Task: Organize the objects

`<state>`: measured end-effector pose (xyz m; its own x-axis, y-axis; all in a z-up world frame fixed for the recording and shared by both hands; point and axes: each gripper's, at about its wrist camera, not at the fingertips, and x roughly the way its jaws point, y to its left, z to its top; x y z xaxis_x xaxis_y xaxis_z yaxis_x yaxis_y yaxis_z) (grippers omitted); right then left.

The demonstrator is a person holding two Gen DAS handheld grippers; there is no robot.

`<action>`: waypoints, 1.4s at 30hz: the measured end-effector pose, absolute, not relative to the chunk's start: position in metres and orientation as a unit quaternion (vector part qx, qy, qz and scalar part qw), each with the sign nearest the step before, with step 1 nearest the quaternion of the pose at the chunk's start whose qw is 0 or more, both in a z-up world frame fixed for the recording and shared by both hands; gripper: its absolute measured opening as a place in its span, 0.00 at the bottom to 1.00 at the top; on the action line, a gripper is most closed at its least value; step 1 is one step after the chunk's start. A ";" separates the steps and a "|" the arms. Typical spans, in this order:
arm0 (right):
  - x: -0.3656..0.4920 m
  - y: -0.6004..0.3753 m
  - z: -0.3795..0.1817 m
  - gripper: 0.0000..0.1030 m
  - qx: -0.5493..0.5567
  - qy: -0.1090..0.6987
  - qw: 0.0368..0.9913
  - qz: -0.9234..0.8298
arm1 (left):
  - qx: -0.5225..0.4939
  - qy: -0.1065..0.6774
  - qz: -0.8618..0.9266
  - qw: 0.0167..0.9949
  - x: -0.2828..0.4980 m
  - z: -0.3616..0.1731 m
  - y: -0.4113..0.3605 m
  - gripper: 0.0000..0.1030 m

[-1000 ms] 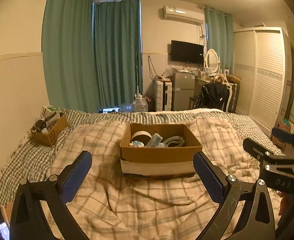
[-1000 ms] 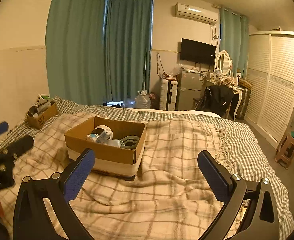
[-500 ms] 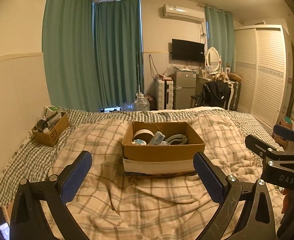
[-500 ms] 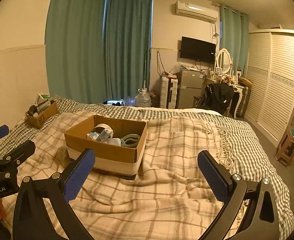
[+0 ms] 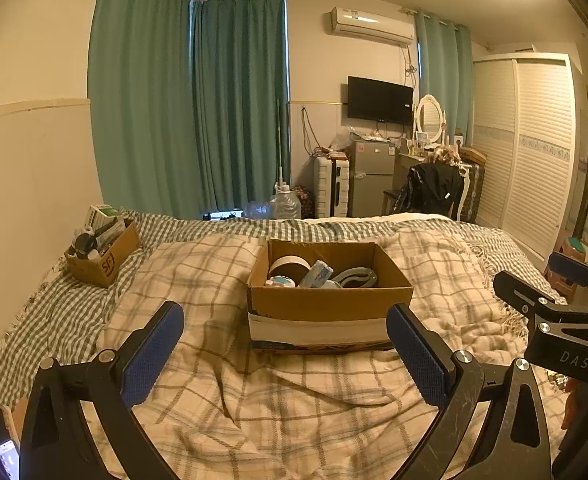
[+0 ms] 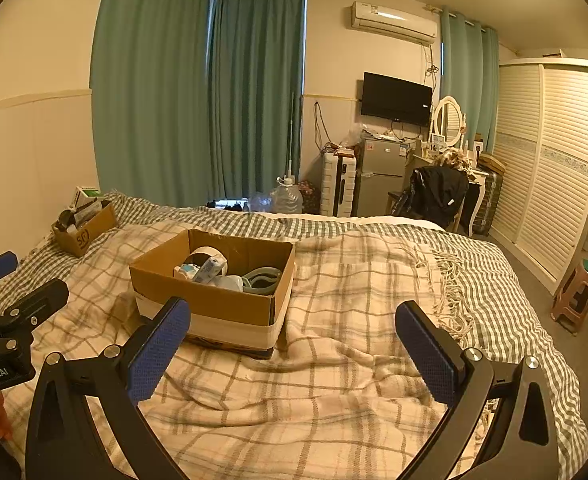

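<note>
An open cardboard box sits on the plaid blanket mid-bed; it also shows in the right wrist view. Inside lie a roll of tape, a white-blue packet, a grey curved object and a small round blue-white item. My left gripper is open and empty, just short of the box's near side. My right gripper is open and empty, to the right of the box. A smaller cardboard box full of items stands at the bed's far left.
The bed is covered by a plaid blanket over a green checked sheet. Beyond it are a water jug, a small fridge, a chair with a black jacket and a wardrobe. A stool stands at right.
Both grippers have tilted or risen slightly, so the box sits a little lower in both views. Jaws stay open and empty.
</note>
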<state>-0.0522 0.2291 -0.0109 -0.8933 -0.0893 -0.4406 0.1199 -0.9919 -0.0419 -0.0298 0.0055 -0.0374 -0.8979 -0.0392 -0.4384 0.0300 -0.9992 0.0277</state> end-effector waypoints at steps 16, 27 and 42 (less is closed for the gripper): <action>-0.053 0.228 -0.012 1.00 0.226 0.036 0.054 -0.972 | 0.230 -0.012 -0.973 0.016 -0.029 -0.038 0.007 1.00; -0.053 0.227 -0.014 1.00 0.228 0.035 0.054 -0.971 | 0.232 -0.011 -0.972 0.020 -0.029 -0.040 0.009 1.00; -0.053 0.227 -0.014 1.00 0.227 0.036 0.054 -0.972 | 0.234 0.006 -0.972 0.021 -0.029 -0.037 0.001 1.00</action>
<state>-0.0534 0.2266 -0.0144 -0.8910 -0.0890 -0.4451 0.1215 -0.9916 -0.0448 -0.0286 0.0015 -0.0367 -0.8894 -0.0374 -0.4557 0.0427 -0.9991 -0.0013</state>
